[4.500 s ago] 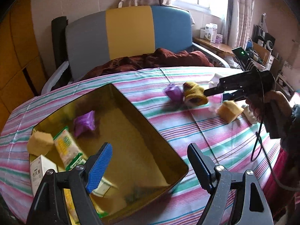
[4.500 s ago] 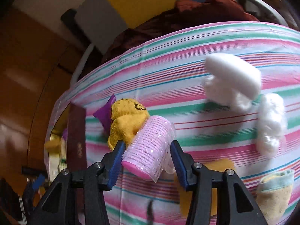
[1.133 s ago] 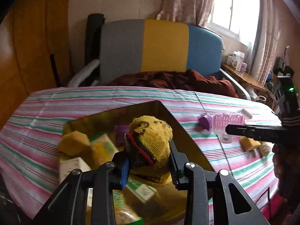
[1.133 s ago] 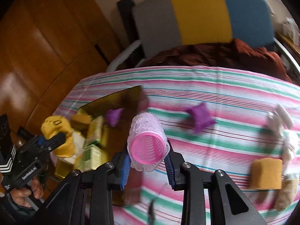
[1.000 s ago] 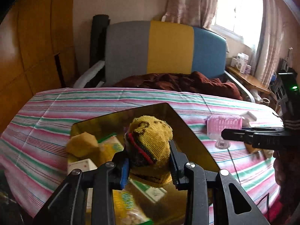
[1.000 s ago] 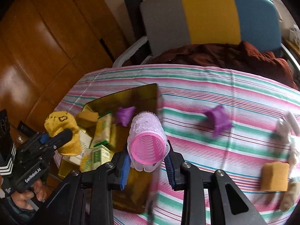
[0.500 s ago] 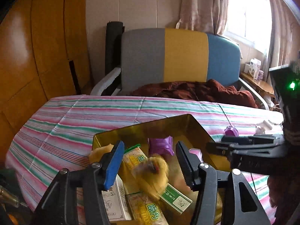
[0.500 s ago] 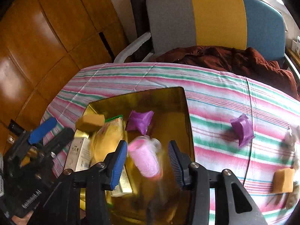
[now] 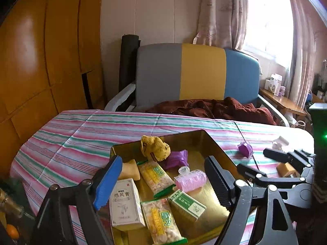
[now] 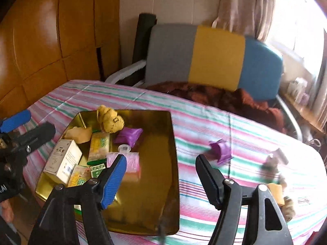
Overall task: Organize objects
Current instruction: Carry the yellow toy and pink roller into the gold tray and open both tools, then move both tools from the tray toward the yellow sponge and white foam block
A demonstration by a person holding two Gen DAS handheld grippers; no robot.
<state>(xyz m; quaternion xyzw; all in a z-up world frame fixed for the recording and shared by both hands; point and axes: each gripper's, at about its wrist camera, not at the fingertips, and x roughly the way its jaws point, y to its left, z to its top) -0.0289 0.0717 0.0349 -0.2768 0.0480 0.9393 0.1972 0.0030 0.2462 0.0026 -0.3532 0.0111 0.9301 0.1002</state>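
Note:
A gold tin box [image 9: 201, 137] [image 10: 173, 143] sits on the striped tablecloth. Inside lie a yellow knitted sock [image 9: 155, 148] [image 10: 110, 121], a pink hair roller [image 9: 191, 180] [image 10: 132, 162], a purple packet [image 9: 176, 158] [image 10: 129, 134], a white carton [image 9: 123, 203] [image 10: 65, 160] and snack packets. My left gripper [image 9: 163, 180] hangs over the box, jaws opening, nothing between them. My right gripper [image 10: 160, 178] is above the box's right side, jaws opening and empty. A purple piece [image 9: 245, 149] [image 10: 221, 150] lies on the cloth outside the box.
A yellow sponge block [image 9: 286, 169] [image 10: 276, 193] and white items [image 9: 281, 141] lie on the cloth at the right. A grey, yellow and blue seat [image 9: 200, 75] with a dark red blanket [image 9: 214, 109] stands behind the table. Wooden panelling fills the left.
Both grippers let go: the yellow sock dropped from the left one and the pink roller from the right one into the gold box. Both jaws have spread wider and the grippers drew back.

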